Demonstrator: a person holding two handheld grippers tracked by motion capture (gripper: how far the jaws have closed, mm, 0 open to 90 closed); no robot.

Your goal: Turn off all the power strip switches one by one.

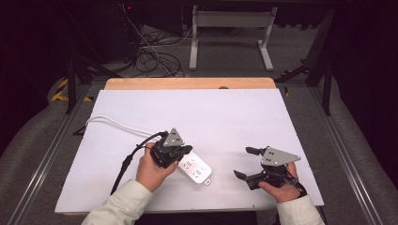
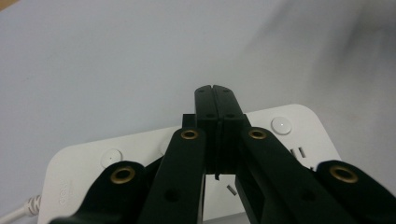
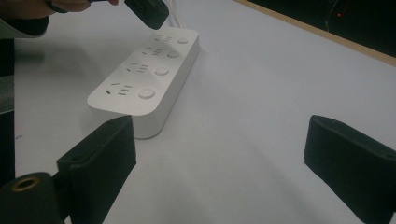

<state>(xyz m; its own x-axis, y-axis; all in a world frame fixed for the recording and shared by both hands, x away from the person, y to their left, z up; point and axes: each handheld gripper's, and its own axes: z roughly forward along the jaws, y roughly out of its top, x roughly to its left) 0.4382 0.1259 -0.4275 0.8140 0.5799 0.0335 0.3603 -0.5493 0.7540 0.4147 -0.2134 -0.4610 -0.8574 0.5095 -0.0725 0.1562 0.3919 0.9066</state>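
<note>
step: your clenched left claw point(image 1: 184, 151) hovers over power strip point(image 1: 196, 169) switches | right claw point(image 1: 245, 162) released, idle | next: press a button squarely

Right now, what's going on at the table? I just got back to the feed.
A person holds a two-jaw gripper in each hand over a white table. The left gripper, jaws shut with nothing between them, hovers over a white power strip whose cord trails off to the left; whether it touches the strip I cannot tell. The right gripper sits open beside the strip, apart from it, holding nothing. The strip lies flat with four sockets, each with a round button.
</note>
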